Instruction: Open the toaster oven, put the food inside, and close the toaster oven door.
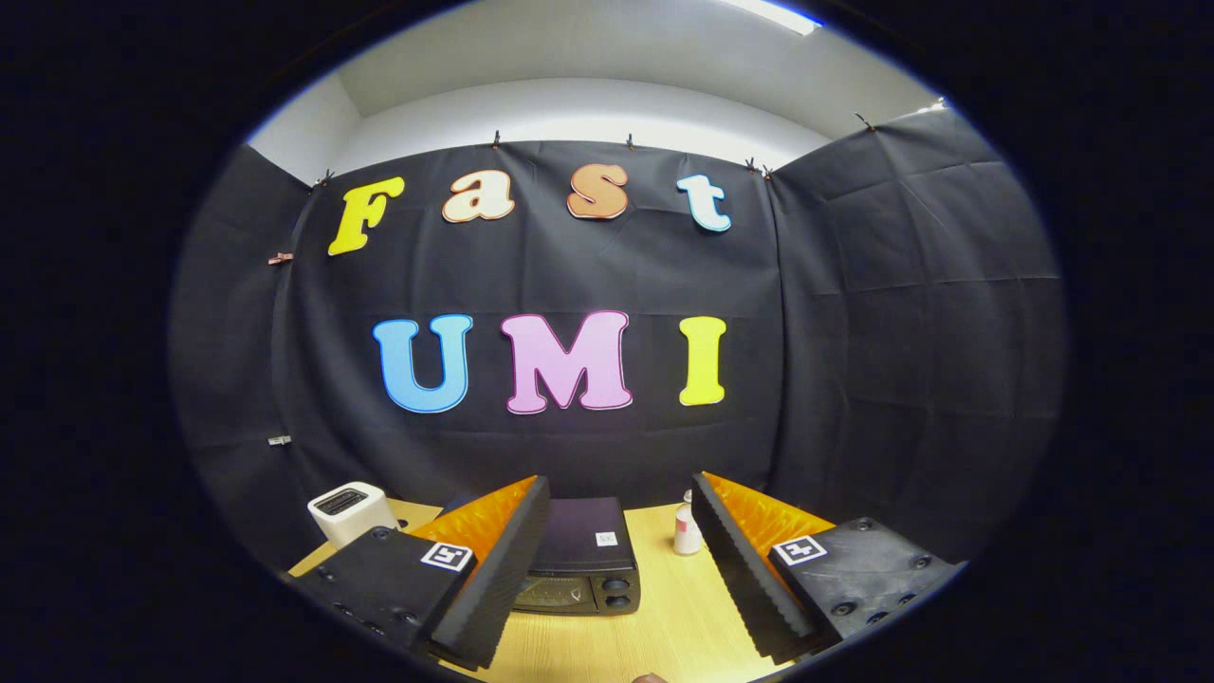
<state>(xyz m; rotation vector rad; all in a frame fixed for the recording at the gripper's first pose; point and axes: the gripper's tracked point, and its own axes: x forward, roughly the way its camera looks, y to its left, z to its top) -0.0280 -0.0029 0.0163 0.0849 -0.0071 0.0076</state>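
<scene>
A black toaster oven (pixel 580 558) stands on the wooden table (pixel 664 617), its door at the front looking closed, with two knobs on its right side. It lies beyond my left finger, which covers its left part. My gripper (pixel 621 579) is held high above the table, open wide, with nothing between its fingers. A small brownish edge (pixel 650 678) of something peeks in at the very bottom; I cannot tell what it is.
A white pop-up toaster (pixel 349 512) stands at the table's back left, beside the oven. A small white bottle (pixel 687 531) with a pink label stands just right of the oven, close to my right finger. Black cloth walls close the booth behind and at both sides.
</scene>
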